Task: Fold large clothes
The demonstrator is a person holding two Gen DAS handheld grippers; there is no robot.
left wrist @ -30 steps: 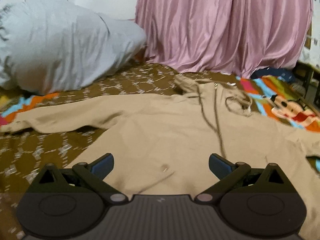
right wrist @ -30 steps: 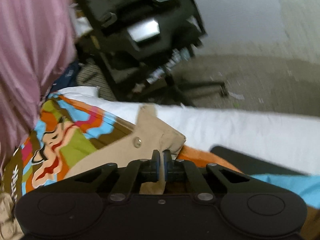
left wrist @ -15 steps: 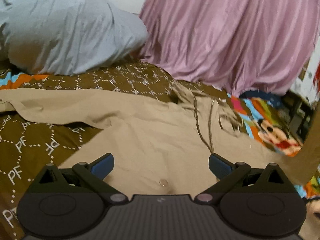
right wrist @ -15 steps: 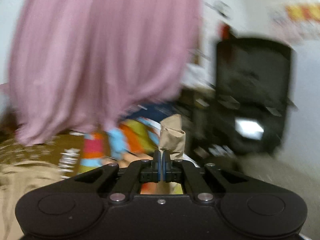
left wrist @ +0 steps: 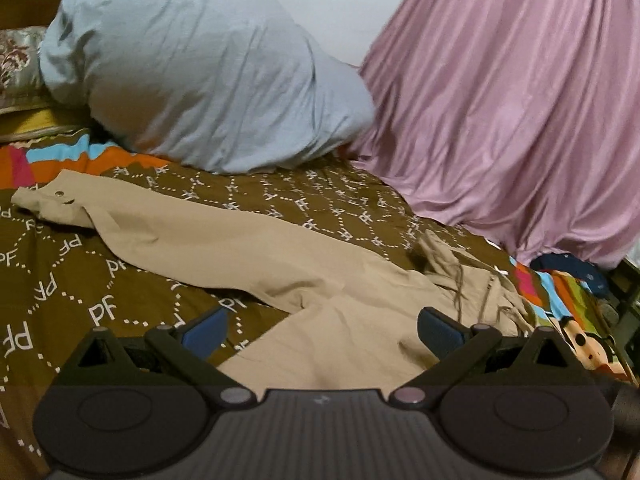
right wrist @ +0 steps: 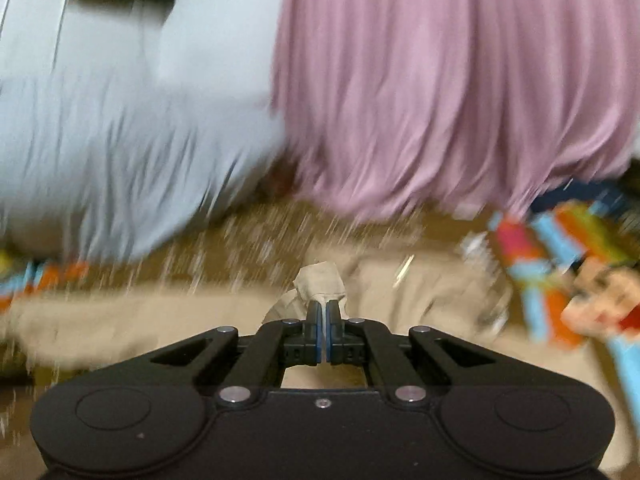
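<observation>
A large beige jacket (left wrist: 344, 304) lies spread on a brown patterned bedspread (left wrist: 60, 280). One long sleeve (left wrist: 192, 232) stretches to the left, its cuff with a snap at far left. My left gripper (left wrist: 322, 328) is open and empty, hovering over the jacket's body near the sleeve's root. My right gripper (right wrist: 323, 312) is shut on the cuff of the other beige sleeve (right wrist: 320, 284), held above the jacket (right wrist: 420, 300). The right wrist view is blurred by motion.
A big grey-blue pillow (left wrist: 200, 80) lies at the back left. A pink curtain (left wrist: 500, 112) hangs at the back right. A colourful cartoon sheet (left wrist: 580, 320) borders the jacket on the right. A patterned cushion (left wrist: 16, 68) sits far left.
My right gripper has swung the held cuff leftward, from the bed's right edge to over the jacket. My left gripper has shifted left toward the spread sleeve, still open.
</observation>
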